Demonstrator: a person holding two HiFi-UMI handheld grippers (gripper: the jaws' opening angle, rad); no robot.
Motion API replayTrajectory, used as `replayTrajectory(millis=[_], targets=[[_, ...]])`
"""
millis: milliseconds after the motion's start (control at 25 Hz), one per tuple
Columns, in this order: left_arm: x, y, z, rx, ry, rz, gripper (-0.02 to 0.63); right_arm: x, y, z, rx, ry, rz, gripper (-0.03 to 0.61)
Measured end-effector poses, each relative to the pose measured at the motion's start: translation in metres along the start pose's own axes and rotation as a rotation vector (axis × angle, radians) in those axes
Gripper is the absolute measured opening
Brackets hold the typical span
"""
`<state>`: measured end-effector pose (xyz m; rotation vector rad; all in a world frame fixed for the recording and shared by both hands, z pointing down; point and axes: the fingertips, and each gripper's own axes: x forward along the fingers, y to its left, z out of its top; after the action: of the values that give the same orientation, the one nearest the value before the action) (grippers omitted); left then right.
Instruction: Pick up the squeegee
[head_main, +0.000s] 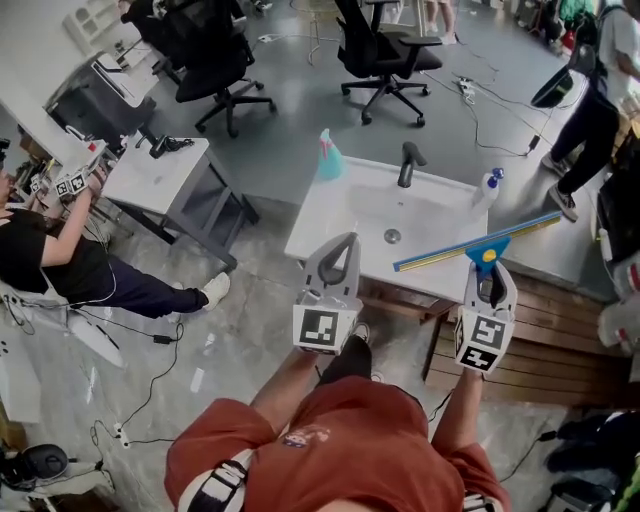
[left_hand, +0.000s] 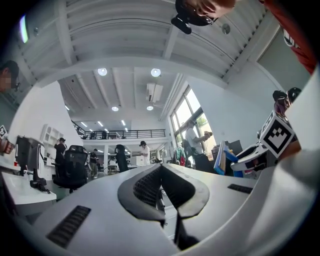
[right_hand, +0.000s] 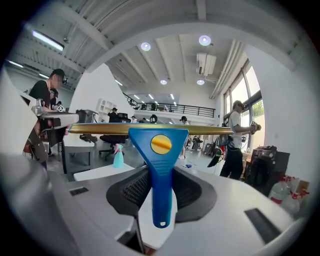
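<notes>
A blue plastic-handled squeegee with a long brass-coloured blade rail (head_main: 470, 243) (right_hand: 160, 150) is held clear of the white washbasin counter (head_main: 330, 215). It is clamped in the person's right gripper (head_main: 489, 285) (right_hand: 161, 176), whose dark ribbed pads press on either side of the handle's narrow neck, just below the yellow knob. The rail runs crosswise, slightly tilted, above the jaws.

The tool looks light and stiff, though its long blade would likely swing it about a loose grip. The moulded handle appears smooth, so the ribbed pads probably need firm pressure near the head, where it is now taken. The rubber edge, not clearly visible, would be the soft part to keep off hard corners.

The left gripper (head_main: 340, 268) (left_hand: 161, 170) hangs beside it with its jaws closed together on nothing.

The count is one squeegee and two grippers. On the counter stand one dark tap (head_main: 408, 164), one teal spray bottle (head_main: 328, 157) and one clear bottle with a blue cap (head_main: 487, 187).
</notes>
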<state>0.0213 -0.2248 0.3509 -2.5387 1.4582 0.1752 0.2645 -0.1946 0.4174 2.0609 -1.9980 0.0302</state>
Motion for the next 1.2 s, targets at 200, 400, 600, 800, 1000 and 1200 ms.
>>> replayTrajectory(millis=[200,400,600,800,1000,1200], targets=[[-0.005,0.016,0.019,0.039,-0.010,0.015,0.018,-0.015,0.000,0.042,0.040,-0.116,-0.030,0.137],[-0.011,0.019,0.040,0.000,-0.083,0.033,0.018,-0.038,-0.007,0.079,0.045,-0.267,-0.090,0.138],[-0.015,0.017,0.056,0.018,-0.118,0.036,0.018,-0.058,-0.010,0.104,0.063,-0.385,-0.126,0.138],[-0.023,0.014,0.067,0.039,-0.158,0.030,0.018,-0.075,-0.011,0.118,0.068,-0.506,-0.157,0.140],[-0.019,0.002,0.059,0.042,-0.163,0.017,0.018,-0.071,-0.017,0.105,0.066,-0.502,-0.156,0.140],[-0.021,-0.004,0.055,0.037,-0.157,0.010,0.018,-0.069,-0.018,0.096,0.067,-0.467,-0.154,0.140]])
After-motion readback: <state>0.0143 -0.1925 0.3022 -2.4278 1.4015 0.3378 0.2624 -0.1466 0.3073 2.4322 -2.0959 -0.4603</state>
